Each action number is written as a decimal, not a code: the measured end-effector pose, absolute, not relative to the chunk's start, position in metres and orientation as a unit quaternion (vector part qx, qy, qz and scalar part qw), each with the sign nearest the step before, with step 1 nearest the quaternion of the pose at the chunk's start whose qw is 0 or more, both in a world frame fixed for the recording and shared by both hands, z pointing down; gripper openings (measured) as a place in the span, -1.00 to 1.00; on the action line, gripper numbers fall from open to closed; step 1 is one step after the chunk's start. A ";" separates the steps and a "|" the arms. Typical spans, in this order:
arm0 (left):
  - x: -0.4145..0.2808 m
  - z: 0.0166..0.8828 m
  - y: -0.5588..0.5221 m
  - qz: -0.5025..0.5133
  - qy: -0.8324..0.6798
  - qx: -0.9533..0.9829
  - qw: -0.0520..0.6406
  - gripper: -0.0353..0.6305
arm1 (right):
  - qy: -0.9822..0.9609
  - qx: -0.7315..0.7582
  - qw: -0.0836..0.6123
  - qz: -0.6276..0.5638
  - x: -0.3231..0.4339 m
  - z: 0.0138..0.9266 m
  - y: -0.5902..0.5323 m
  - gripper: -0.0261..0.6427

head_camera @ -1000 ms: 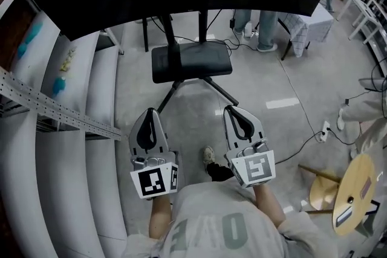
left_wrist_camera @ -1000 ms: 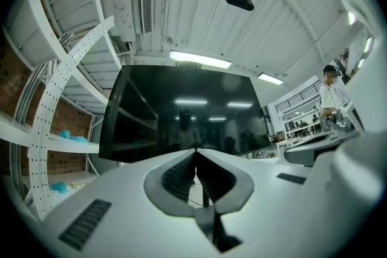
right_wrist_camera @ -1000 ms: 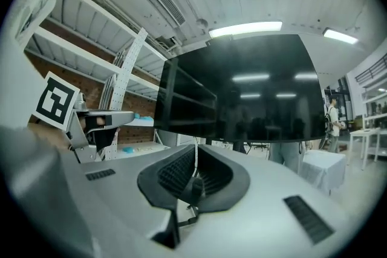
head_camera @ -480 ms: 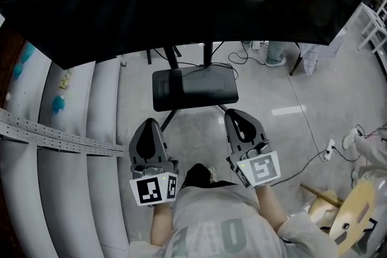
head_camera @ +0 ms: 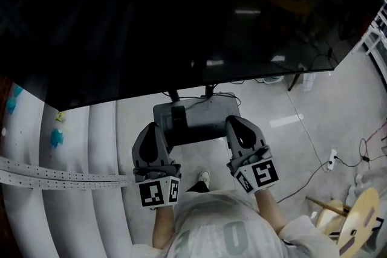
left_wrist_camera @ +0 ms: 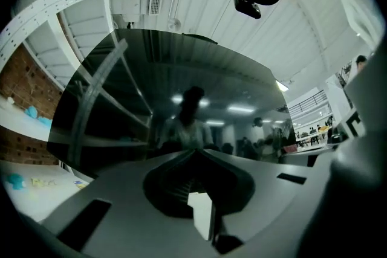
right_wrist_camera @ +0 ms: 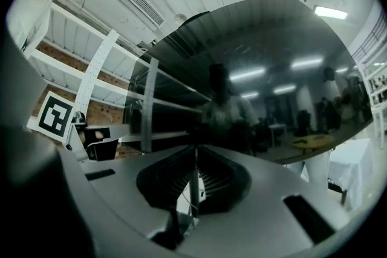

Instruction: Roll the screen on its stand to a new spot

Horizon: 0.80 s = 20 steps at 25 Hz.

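Observation:
A large black screen [head_camera: 181,21] fills the upper half of the head view; its dark glass mirrors the room. Below it the stand's posts [head_camera: 208,91] drop to a black shelf [head_camera: 196,121]. My left gripper [head_camera: 151,130] and right gripper [head_camera: 237,125] are both shut and hold nothing, side by side just under the screen's lower edge, their tips over the shelf. The left gripper view faces the screen [left_wrist_camera: 175,106] close up past the shut left gripper [left_wrist_camera: 195,154]. The right gripper view faces the same glass [right_wrist_camera: 254,75] over the shut right gripper [right_wrist_camera: 195,151].
White metal shelving [head_camera: 66,178] runs along the left. A power cable and strip [head_camera: 329,160] lie on the grey floor at the right, near a round wooden stool [head_camera: 357,226]. The person's shoe [head_camera: 204,177] is below the stand.
The screen now covers far more of the head view and its lower edge sits lower. Both grippers have moved up to the stand's shelf, still shut.

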State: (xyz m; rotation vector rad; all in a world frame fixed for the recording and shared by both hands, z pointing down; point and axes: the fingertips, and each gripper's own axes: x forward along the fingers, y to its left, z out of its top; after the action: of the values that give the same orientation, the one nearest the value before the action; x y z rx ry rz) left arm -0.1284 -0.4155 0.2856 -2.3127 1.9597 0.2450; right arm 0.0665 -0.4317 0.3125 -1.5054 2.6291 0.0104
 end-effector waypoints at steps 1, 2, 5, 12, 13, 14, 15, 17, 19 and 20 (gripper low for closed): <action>-0.131 0.285 -0.428 0.082 0.640 -0.762 0.050 -0.85 | 0.863 -0.501 0.061 0.003 0.065 0.310 -0.445 -0.85; -0.133 0.284 -0.439 0.084 0.637 -0.764 0.048 -0.85 | 0.860 -0.506 0.067 0.000 0.064 0.307 -0.457 -0.85; -0.139 0.287 -0.467 0.091 0.626 -0.774 0.038 -0.85 | 0.854 -0.514 0.080 -0.014 0.060 0.306 -0.483 -0.85; -0.127 0.292 -0.506 0.103 0.591 -0.799 0.024 -0.85 | 0.848 -0.514 0.114 -0.062 0.065 0.316 -0.510 -0.85; -0.123 0.290 -0.511 0.105 0.590 -0.801 0.026 -0.85 | 0.847 -0.514 0.115 -0.065 0.069 0.318 -0.514 -0.85; -0.119 0.289 -0.516 0.107 0.589 -0.801 0.026 -0.85 | 0.847 -0.514 0.116 -0.068 0.072 0.319 -0.519 -0.85; -0.115 0.289 -0.521 0.111 0.588 -0.801 0.024 -0.85 | 0.847 -0.513 0.118 -0.073 0.075 0.321 -0.524 -0.85; -0.108 0.289 -0.525 0.121 0.587 -0.801 0.013 -0.85 | 0.848 -0.507 0.124 -0.086 0.083 0.323 -0.527 -0.85; -0.104 0.289 -0.529 0.121 0.591 -0.797 0.007 -0.85 | 0.849 -0.502 0.132 -0.095 0.089 0.325 -0.531 -0.85; -0.104 0.289 -0.531 0.119 0.595 -0.795 0.008 -0.85 | 0.851 -0.499 0.133 -0.097 0.090 0.325 -0.533 -0.85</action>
State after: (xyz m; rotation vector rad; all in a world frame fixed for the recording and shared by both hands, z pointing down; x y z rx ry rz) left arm -0.1038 -0.5308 0.2889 -2.4847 1.8586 0.3734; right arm 0.0903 -0.5332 0.3249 -1.4462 2.4677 -0.2811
